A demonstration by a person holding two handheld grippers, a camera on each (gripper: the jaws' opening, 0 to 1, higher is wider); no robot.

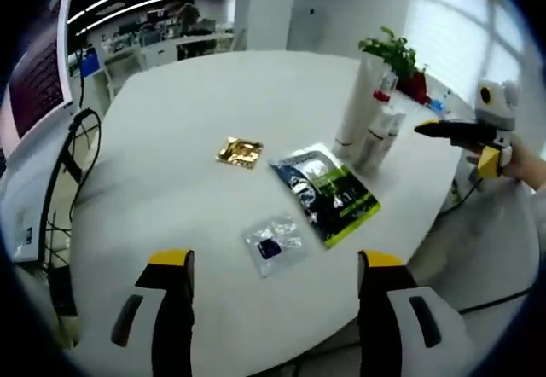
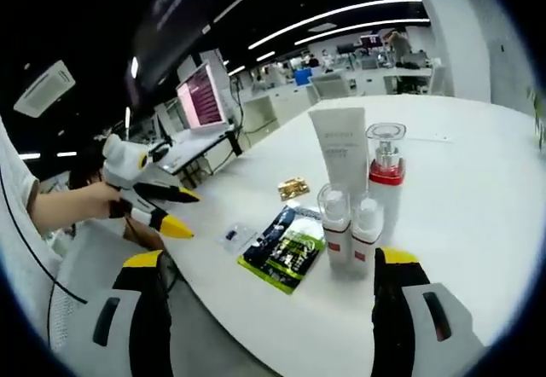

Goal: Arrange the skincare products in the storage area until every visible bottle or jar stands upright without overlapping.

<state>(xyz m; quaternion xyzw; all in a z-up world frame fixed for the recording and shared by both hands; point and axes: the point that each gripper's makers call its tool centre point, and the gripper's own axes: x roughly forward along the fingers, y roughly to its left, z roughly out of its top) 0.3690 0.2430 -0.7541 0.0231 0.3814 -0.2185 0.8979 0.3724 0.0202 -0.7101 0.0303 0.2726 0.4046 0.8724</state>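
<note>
Several skincare containers stand upright in a tight cluster on the white round table (image 2: 478, 164). A tall white tube (image 2: 339, 148) is at the back, a red-banded pump bottle (image 2: 386, 181) beside it, and two small clear-capped bottles (image 2: 335, 223) (image 2: 367, 230) in front. In the left gripper view the same tube (image 1: 356, 104) and small bottles (image 1: 380, 135) stand at the far right of the table. My left gripper (image 1: 277, 304) hovers open over the near edge, holding nothing. My right gripper (image 2: 275, 309) is open just short of the small bottles, also holding nothing.
Flat on the table lie a dark-and-green packet (image 1: 327, 193), a gold foil packet (image 1: 238, 152) and a small clear sachet (image 1: 275, 242). A potted plant (image 1: 394, 53) stands behind the bottles. The other gripper (image 1: 435, 130) comes in from the right. Desks and monitors fill the background.
</note>
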